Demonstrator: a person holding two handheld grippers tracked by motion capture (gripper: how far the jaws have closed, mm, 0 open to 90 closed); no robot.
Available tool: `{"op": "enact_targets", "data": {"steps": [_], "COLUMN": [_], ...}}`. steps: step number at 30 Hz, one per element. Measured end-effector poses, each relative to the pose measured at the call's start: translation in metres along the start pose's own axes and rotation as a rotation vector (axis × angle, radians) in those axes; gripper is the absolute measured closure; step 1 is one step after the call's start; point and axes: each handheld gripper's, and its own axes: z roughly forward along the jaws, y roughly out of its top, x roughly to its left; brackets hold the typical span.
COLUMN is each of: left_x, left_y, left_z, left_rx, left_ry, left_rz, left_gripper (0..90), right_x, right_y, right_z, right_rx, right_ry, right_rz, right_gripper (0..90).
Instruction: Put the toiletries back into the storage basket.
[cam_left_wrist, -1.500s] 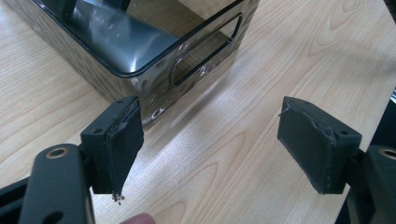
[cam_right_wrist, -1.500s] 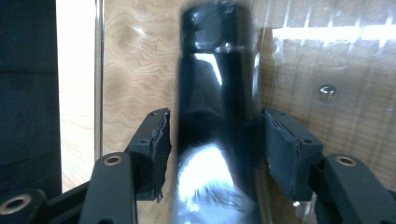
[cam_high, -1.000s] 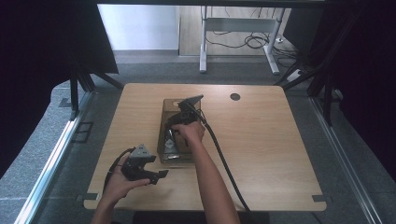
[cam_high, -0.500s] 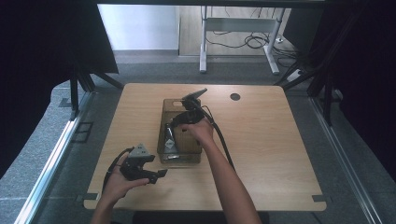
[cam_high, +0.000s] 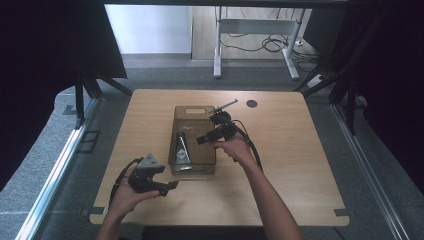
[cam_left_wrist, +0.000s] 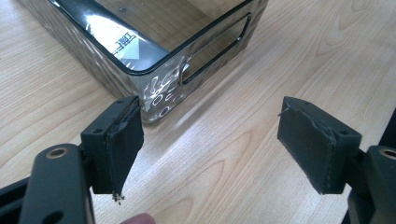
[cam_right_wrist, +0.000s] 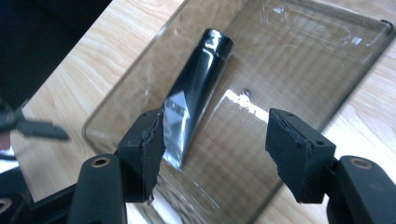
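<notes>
At the near edge of the desk (cam_high: 300, 200), the left tongs (cam_high: 170, 186) are held low, jaws wide apart with nothing between them, pointing at the near corner of the clear plastic bin (cam_high: 172, 159). The black tube (cam_high: 182, 148) is seen lying flat inside the bin, along its left wall, cap end away from the person. Over the bin's right wall, the right tongs (cam_high: 201, 140) are held with jaws that have just been opening; nothing is gripped between them, and the tube lies below them on the bin floor. It looks as if the tube has been let go, so the step in hand is judged to be lifting the right tongs clear. This is best done by going straight up first, so the bin's right wall is not bumped and the bin is not pushed. Lots of bare desk is open to the right of the bin. Farther off, a small round hole (cam_high: 251, 103) is seen near the far edge.
</notes>
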Motion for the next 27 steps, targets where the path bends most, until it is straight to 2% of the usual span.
{"op": "enact_targets", "data": {"steps": [9,12,18,23,27], "left_x": [0.000,-0.001,-0.001,0.000,0.001], "left_y": [0.000,-0.001,-0.001,-0.001,-0.002], "left_z": [0.000,0.002,0.002,0.001,-0.001], "left_rx": [-0.001,0.006,0.010,0.004,0.000], "left_ry": [0.011,0.013,0.017,0.025,0.031], "left_rz": [-0.002,-0.010,-0.008,-0.015,-0.016], "left_gripper": [22.6,22.6,22.5,22.6,22.6], "right_x": [-0.005,-0.008,-0.024,-0.038,-0.048], "right_y": [-0.039,-0.057,-0.087,-0.110,-0.133], "right_z": [-0.026,-0.036,-0.049,-0.059,-0.067], "right_rx": [-0.075,-0.124,-0.178,-0.217,-0.242], "right_ry": [0.023,-0.020,-0.029,-0.009,-0.020], "right_rz": [-0.058,-0.088,-0.067,-0.044,-0.033], "right_gripper": [37.3,39.4,39.6,39.6,39.6]}}
